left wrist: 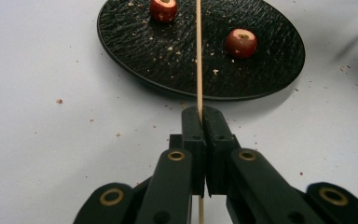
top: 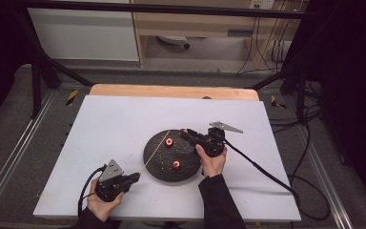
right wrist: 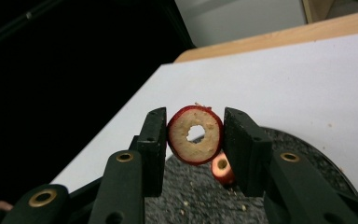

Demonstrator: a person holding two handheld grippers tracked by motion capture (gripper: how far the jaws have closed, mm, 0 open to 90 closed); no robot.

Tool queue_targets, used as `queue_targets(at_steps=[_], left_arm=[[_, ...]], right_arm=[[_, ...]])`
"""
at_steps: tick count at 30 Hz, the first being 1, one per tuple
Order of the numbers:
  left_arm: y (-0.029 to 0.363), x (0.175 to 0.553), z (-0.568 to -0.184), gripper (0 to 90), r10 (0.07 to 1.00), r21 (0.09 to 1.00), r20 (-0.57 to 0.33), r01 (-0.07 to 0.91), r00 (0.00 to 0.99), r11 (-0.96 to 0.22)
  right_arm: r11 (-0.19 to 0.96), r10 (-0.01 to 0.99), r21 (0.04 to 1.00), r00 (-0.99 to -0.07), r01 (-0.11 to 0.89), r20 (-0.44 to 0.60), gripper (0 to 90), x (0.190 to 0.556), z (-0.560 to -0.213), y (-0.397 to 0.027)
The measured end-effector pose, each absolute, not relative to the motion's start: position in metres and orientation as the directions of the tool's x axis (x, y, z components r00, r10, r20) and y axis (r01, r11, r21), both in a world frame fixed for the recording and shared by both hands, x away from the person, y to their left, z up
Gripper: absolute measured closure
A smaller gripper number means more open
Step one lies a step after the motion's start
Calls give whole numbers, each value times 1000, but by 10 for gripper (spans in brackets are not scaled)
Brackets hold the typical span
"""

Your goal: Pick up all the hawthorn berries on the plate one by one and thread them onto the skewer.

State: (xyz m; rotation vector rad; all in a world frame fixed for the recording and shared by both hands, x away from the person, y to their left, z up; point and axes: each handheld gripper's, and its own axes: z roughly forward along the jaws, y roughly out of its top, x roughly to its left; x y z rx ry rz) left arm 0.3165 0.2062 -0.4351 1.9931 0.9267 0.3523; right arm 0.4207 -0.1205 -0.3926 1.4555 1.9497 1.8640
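Note:
A round black plate (top: 161, 163) lies mid-table with two cored red fruits (top: 169, 142) (top: 177, 165) on it. My left gripper (top: 136, 177) sits at the plate's near left edge, shut on a thin wooden skewer (top: 155, 151) that slants up over the plate. In the left gripper view the skewer (left wrist: 198, 56) runs straight out from the closed jaws across the plate (left wrist: 270, 70), between the two fruits (left wrist: 163, 9) (left wrist: 241, 43). My right gripper (top: 185, 133) hovers over the plate's far right rim, shut on a third cored red fruit (right wrist: 195, 135), its hole facing the camera.
A white sheet (top: 114, 124) covers the table, with a wooden edge (top: 171, 90) at the far side. Crumbs speckle the plate and sheet (left wrist: 59, 101). Black cables (top: 267, 174) trail from both grippers. Dark frame bars and floor surround the table.

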Motion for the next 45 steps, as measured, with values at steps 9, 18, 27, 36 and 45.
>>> queue_targets(at_steps=[9, 18, 27, 36, 45], left_arm=[[205, 316, -435, 882, 728, 820, -106, 474, 677, -321], [201, 315, -436, 882, 727, 824, -119, 476, 676, -307], [197, 315, -436, 882, 727, 829, -139, 480, 672, -286], [190, 315, -436, 882, 725, 829, -173, 496, 667, -258], [179, 314, -436, 882, 721, 833, -208, 506, 661, -224]], right_arm=[[-311, 623, 808, -535, 500, 571, 612, 422, -389, -119], [-391, 591, 783, -521, 483, 616, 613, 428, -392, -115], [-452, 574, 766, -509, 457, 642, 613, 432, -400, -110], [-480, 572, 770, -514, 421, 639, 613, 434, -406, -106], [-497, 576, 781, -530, 377, 622, 614, 432, -408, -104]])
